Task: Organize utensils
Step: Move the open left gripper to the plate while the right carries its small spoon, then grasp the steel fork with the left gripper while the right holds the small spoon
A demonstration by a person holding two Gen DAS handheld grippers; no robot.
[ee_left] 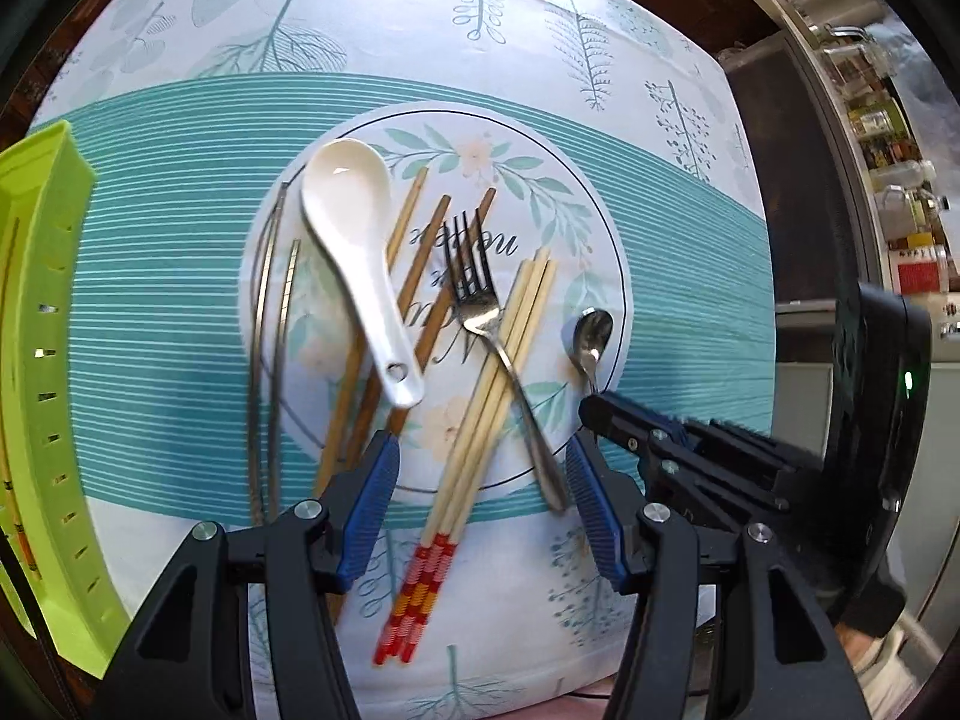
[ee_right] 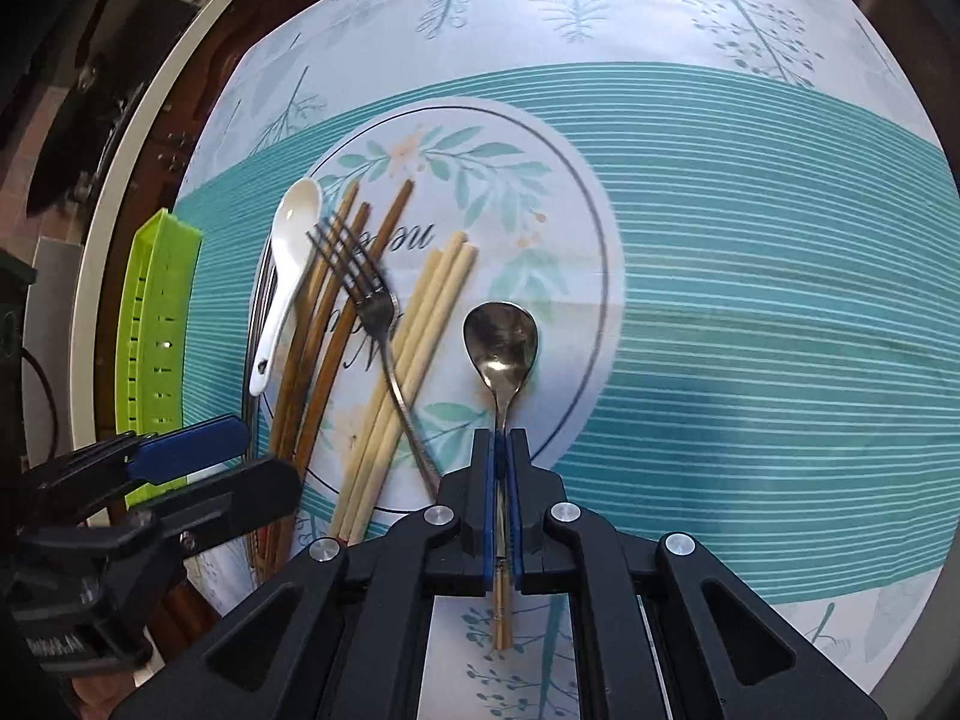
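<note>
Metal spoon [ee_right: 501, 343] was the thing the coming move turned on: the right claw [ee_right: 497, 450] was clenched on its handle, with the bowl pointing straight ahead of the fingers and the long axis running along the claw's own line, away from the wrist camera. It lay at the right edge of the heap, apart from the fork [ee_right: 367, 300] and just beside the pale chopsticks [ee_right: 414, 360], so the right hand was plainly the nearer one to it, and lifting it looked unlikely to drag anything else along. The green tray [ee_right: 157, 324], which I judged to be the destination, stood well to the left, past the whole pile, so the carry would have to cross over the other utensils. The left claw [ee_left: 483, 504] was released, its blue pads spread wide, hovering above the near ends of the pale chopsticks [ee_left: 498, 384] and the fork's [ee_left: 480, 312] handle. Counted: one metal spoon [ee_left: 591, 333], one white ceramic spoon [ee_left: 360, 246], one fork, three pale chopsticks with red patterned ends as far as could be told, three dark brown chopsticks [ee_left: 420, 276], and two thin metal sticks [ee_left: 270, 324] at the left of the pile; a few items seemed to sit already in the green tray [ee_left: 42, 324], too blurred to count. All lay on the patterned cloth [ee_left: 690, 300] covering the surface
</note>
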